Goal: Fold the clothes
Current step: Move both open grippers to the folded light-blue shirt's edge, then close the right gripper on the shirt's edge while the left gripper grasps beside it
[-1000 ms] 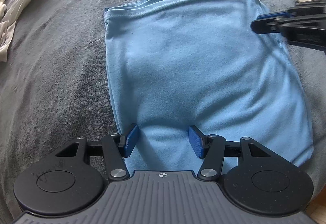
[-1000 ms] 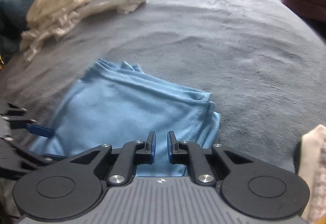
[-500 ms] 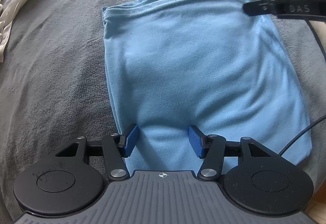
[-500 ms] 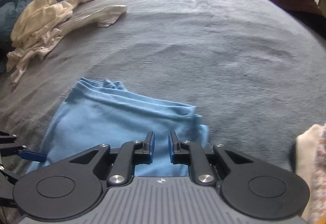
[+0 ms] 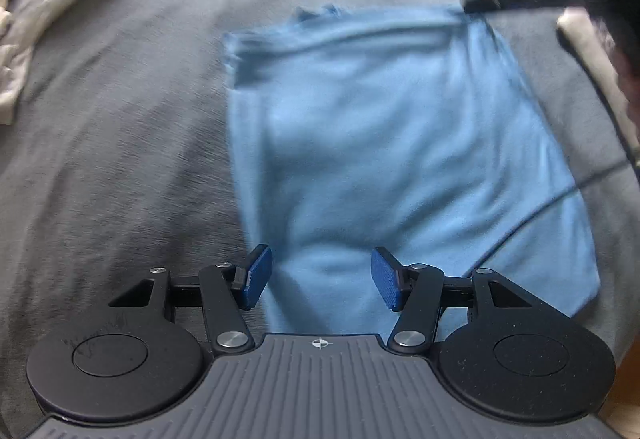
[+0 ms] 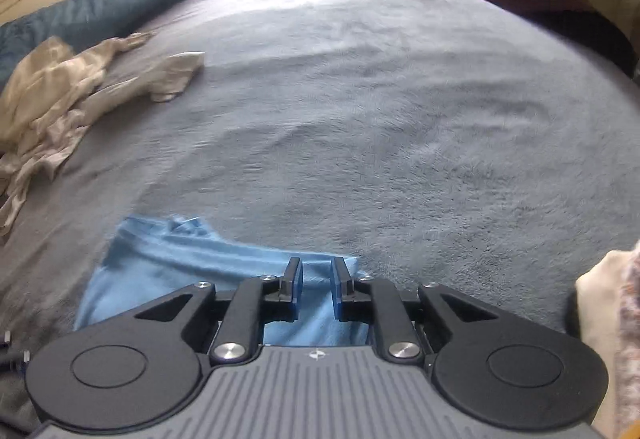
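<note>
Left tool (image 5: 316,277) agape over blue garment (image 5: 396,143), lengthwise away.

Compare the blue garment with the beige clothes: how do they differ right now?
The blue garment lies flat, folded into a neat rectangle; the beige clothes sit crumpled in a loose heap. The blue one lies right before both tongs; the beige ones lie farther off, by the teal pillow. Both rest on the grey blanket.

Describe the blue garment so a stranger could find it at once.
On the grey blanket covering the bed, look at the near edge beneath both grippers. The blue garment lies there flat, folded into a rectangle, unlike the crumpled cream clothes heaped farther off.
</note>
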`<state>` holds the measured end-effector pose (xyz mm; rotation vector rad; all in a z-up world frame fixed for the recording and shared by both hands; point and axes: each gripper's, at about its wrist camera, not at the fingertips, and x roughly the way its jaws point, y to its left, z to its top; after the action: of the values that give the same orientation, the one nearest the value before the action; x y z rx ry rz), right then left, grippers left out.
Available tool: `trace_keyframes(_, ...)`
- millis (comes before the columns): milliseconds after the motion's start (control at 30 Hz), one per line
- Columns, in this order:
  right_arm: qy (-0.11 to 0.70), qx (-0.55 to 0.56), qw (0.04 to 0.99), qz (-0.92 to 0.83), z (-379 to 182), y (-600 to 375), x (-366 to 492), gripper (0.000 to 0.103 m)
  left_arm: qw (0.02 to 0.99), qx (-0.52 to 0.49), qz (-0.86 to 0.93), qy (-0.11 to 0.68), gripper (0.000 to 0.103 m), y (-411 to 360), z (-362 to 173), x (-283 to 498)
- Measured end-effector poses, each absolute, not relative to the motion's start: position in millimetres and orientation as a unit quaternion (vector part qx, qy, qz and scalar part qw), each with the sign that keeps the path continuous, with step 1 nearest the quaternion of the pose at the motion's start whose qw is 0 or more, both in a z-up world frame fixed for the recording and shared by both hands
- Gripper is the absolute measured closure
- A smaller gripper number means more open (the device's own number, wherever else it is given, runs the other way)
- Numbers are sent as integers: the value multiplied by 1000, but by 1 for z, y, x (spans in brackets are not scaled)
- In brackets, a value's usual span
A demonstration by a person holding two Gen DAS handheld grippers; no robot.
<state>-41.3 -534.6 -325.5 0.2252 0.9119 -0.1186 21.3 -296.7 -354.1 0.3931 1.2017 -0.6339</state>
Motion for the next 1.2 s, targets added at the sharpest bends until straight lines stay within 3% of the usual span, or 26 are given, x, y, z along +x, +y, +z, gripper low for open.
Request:
trace_keyframes(333, 493, 94, 865, -18, -353, -519, -43, 88, 768, 140, -339, 525, 48, -314, -364, 62)
trace_keyframes(600, 457, 124, 879, -62, -344, -534, -33, 88, 771, 108, -355, 518, 48, -308, -358, 85)
trace_keyframes(900, 476, 147, 866, -49, -363, -540, -22, 89, 764, 72, -381, 516, 48, -320, -380, 120)
trace_keyframes(1200, 436, 184, 877, -86, -337, -559, -27, 86, 784, 37, -381, 489, 48, -282, -346, 116)
